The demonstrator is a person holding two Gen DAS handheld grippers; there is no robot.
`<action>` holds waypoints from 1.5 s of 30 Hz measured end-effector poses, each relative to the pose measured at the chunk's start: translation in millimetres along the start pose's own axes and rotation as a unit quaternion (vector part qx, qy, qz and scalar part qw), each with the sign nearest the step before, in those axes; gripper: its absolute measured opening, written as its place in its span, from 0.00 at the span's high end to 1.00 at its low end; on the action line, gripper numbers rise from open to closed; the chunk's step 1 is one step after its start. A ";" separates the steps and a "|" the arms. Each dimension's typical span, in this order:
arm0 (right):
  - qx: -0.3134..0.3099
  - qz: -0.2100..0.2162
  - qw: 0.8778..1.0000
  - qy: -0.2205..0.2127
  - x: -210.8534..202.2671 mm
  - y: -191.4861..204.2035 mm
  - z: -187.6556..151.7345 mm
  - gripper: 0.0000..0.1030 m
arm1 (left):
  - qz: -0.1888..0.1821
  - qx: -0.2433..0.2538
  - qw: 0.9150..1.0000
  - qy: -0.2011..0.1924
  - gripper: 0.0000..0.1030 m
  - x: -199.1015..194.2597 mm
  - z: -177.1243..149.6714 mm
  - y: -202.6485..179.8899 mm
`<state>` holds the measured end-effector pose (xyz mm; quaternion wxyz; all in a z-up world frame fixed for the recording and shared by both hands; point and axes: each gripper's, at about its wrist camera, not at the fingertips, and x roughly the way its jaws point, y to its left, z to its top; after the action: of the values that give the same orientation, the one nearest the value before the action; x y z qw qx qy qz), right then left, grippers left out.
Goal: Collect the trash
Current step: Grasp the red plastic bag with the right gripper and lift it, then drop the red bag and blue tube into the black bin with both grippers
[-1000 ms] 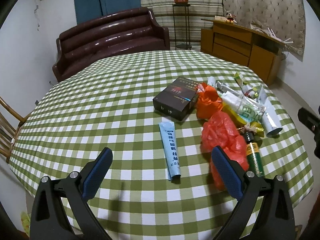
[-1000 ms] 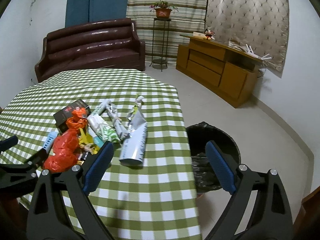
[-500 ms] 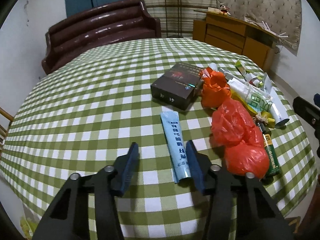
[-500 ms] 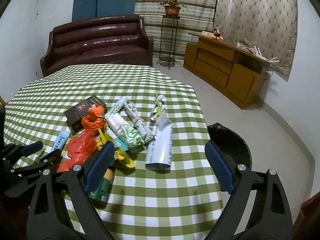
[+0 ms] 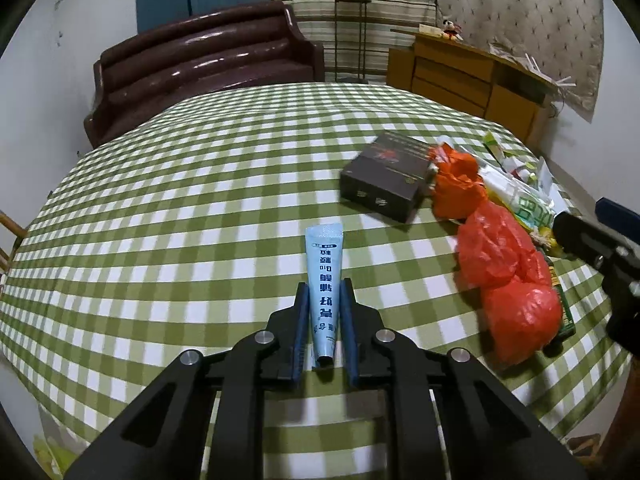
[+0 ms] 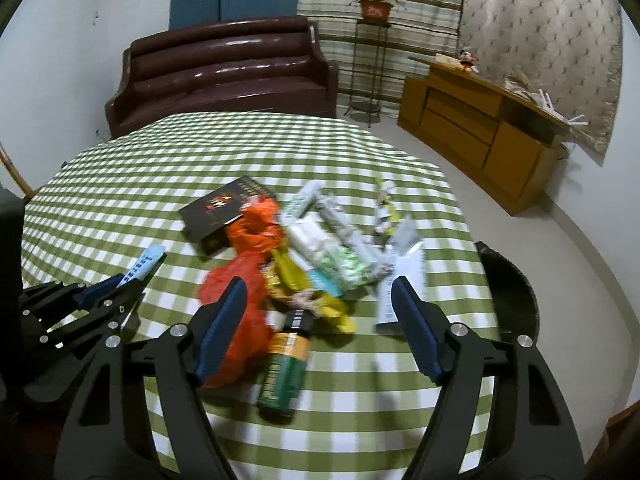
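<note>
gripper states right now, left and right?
Left gripper: shut on the light blue tube.
Right gripper: open and closing, fingers gripping nothing, above the green bottle.

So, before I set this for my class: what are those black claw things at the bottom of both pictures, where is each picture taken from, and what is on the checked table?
There is no robot here. A person holds a two-finger gripper in each hand, and each gripper carries a wide-angle camera looking along its fingers.

In the left camera's picture, the left gripper is shut on a pale blue tube that lies on the checked tablecloth.

In the right camera's picture, the right gripper has its jaws closing over a pile of rubbish, gripping nothing yet: red plastic bags, a green bottle, a dark box and crumpled wrappers. A black bin stands beside the table.
</note>
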<state>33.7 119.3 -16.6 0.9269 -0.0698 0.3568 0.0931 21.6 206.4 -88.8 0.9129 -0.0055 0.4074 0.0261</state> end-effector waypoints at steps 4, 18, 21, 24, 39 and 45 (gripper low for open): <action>-0.013 0.011 1.000 0.008 3.7 16.5 -1.5 0.32 | 0.010 -0.003 1.000 -0.013 0.84 -8.1 -2.3 10.4; -0.037 0.035 0.998 0.040 17.9 45.2 -11.7 0.65 | 0.027 -0.024 0.998 -0.042 0.84 -21.2 -6.6 37.0; -0.030 0.038 0.999 0.025 8.1 41.2 -9.5 0.66 | 0.024 -0.026 0.998 -0.048 0.84 -26.3 -5.0 35.7; -0.020 0.036 0.999 0.006 -3.8 32.5 -4.7 0.67 | 0.013 -0.025 0.998 -0.056 0.84 -33.8 -1.9 30.1; 0.065 -0.088 0.992 -0.068 -44.6 -117.7 6.5 0.67 | -0.082 0.031 0.991 -0.106 0.84 -50.7 51.7 -87.5; 0.100 -0.133 0.984 -0.069 -34.3 -185.4 -2.2 0.67 | -0.122 0.066 0.985 -0.104 0.84 -37.1 70.8 -159.4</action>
<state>48.5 -65.7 16.6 0.9559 -0.0172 0.2866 -0.0627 57.8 47.9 -15.7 0.9450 0.0078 0.3073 -0.1116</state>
